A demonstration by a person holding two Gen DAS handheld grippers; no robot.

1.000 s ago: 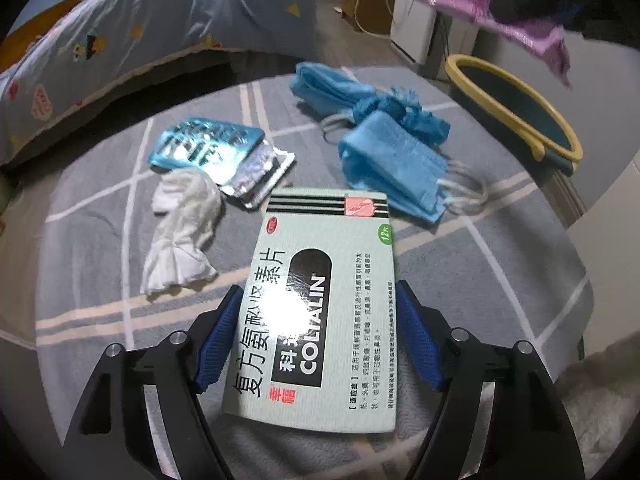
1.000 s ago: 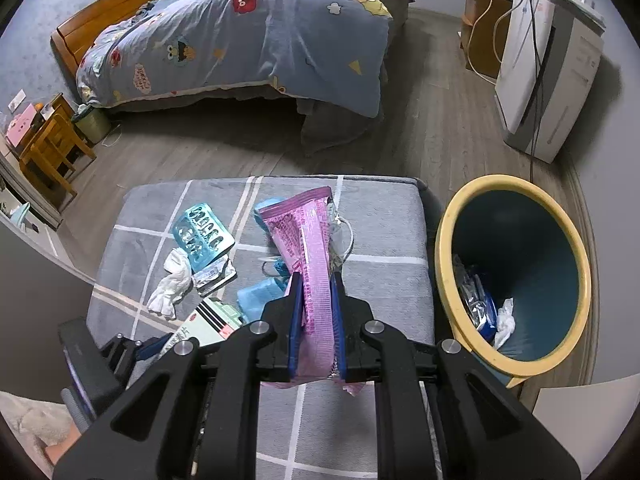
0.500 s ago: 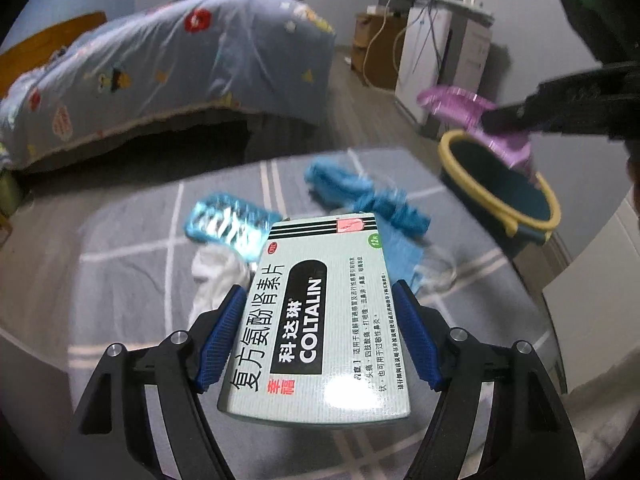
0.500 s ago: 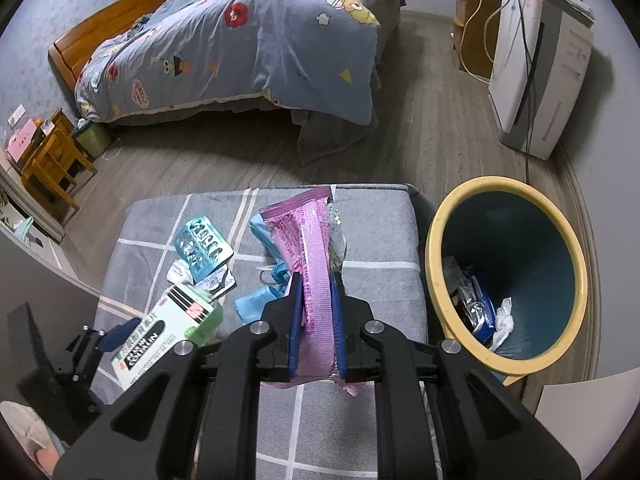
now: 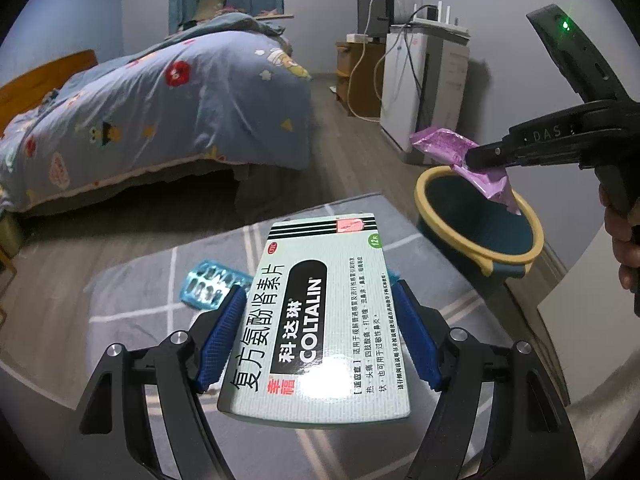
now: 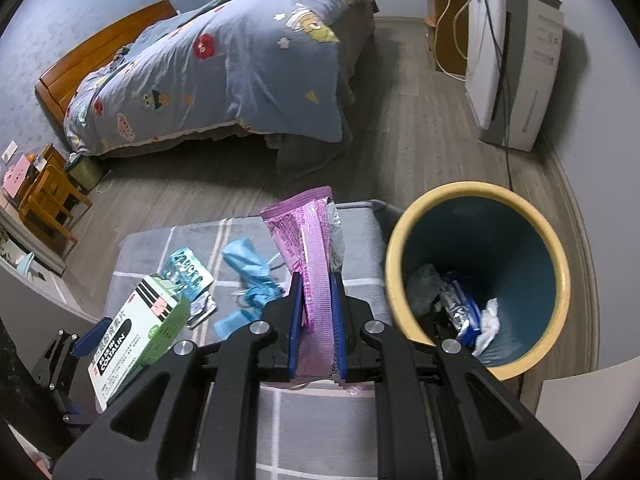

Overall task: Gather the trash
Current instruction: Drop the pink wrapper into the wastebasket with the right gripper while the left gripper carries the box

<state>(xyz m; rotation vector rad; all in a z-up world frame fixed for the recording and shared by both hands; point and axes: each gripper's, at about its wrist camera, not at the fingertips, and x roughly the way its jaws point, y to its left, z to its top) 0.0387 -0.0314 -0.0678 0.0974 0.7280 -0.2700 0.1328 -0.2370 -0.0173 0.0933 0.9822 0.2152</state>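
In your left wrist view, your left hand-held gripper [image 5: 320,336] has its blue pads clamped on the two long edges of the pale green medicine box [image 5: 316,320], which is lifted clear of the grey checked bench [image 5: 132,300]. A blister pack [image 5: 214,286] lies on the bench at 10 o'clock from the box. At 2 o'clock, your right hand-held gripper [image 5: 472,158] holds the pink wrapper [image 5: 460,152] above the rim of the yellow-rimmed bin [image 5: 480,220].

In your right wrist view, the right hand-held gripper [image 6: 316,320] is nearly closed, pinching the pink wrapper [image 6: 308,248] upright between its pads. The bin [image 6: 476,196] sits at 3 o'clock, with crumpled trash [image 6: 464,312] at its bottom. At 9 o'clock, the medicine box [image 6: 136,332] is in the left hand-held gripper [image 6: 80,356]; blue face masks [image 6: 248,276] and the blister pack [image 6: 186,272] lie on the bench [image 6: 304,412].
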